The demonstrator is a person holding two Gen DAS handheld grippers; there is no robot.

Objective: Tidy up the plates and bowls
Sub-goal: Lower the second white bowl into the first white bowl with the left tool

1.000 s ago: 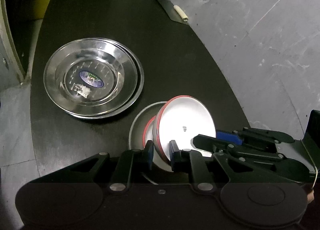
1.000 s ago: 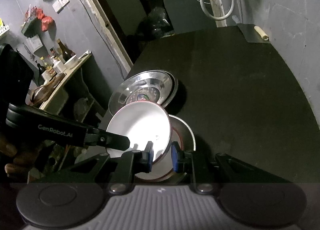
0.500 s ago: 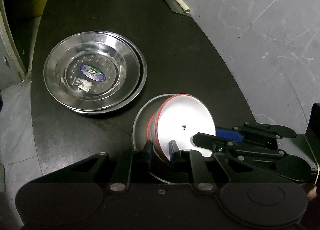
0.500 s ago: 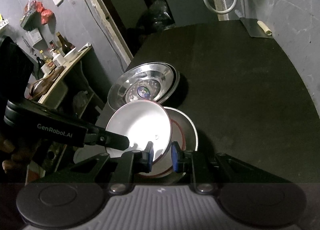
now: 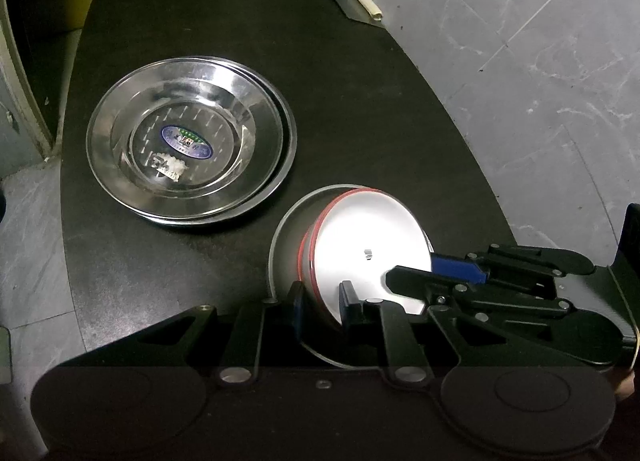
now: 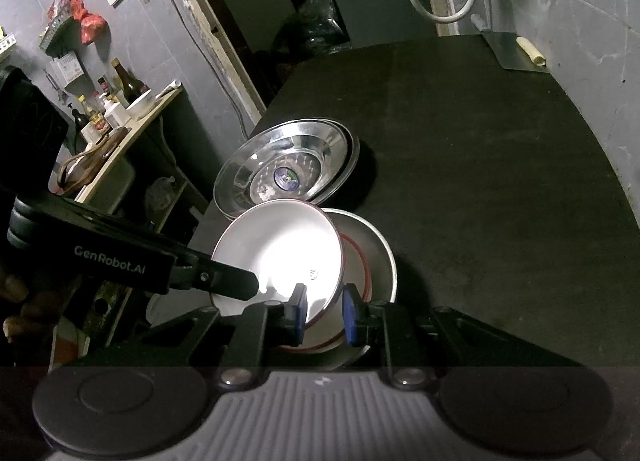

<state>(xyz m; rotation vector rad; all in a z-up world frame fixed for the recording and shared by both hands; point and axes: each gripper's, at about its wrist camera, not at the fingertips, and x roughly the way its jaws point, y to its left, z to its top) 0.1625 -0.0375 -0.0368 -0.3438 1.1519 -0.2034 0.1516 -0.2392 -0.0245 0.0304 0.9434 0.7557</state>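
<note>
Clamping the white bowl (image 5: 368, 249), both grippers grip its rim; left gripper (image 6: 224, 281) reads "GenRobot.AI".

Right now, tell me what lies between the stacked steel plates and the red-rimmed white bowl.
In the left wrist view, only a narrow strip of bare black tabletop separates the stacked steel plates from the red-rimmed white bowl and the grey dish under it.

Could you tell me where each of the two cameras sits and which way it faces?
Left wrist: on the left gripper, angled down at the black table; the right gripper enters at right.
Right wrist: on the right gripper, angled down towards a cluttered shelf; the left gripper enters at left.
Shared: red-rimmed white bowl, both grippers clamping it; steel plates.
</note>
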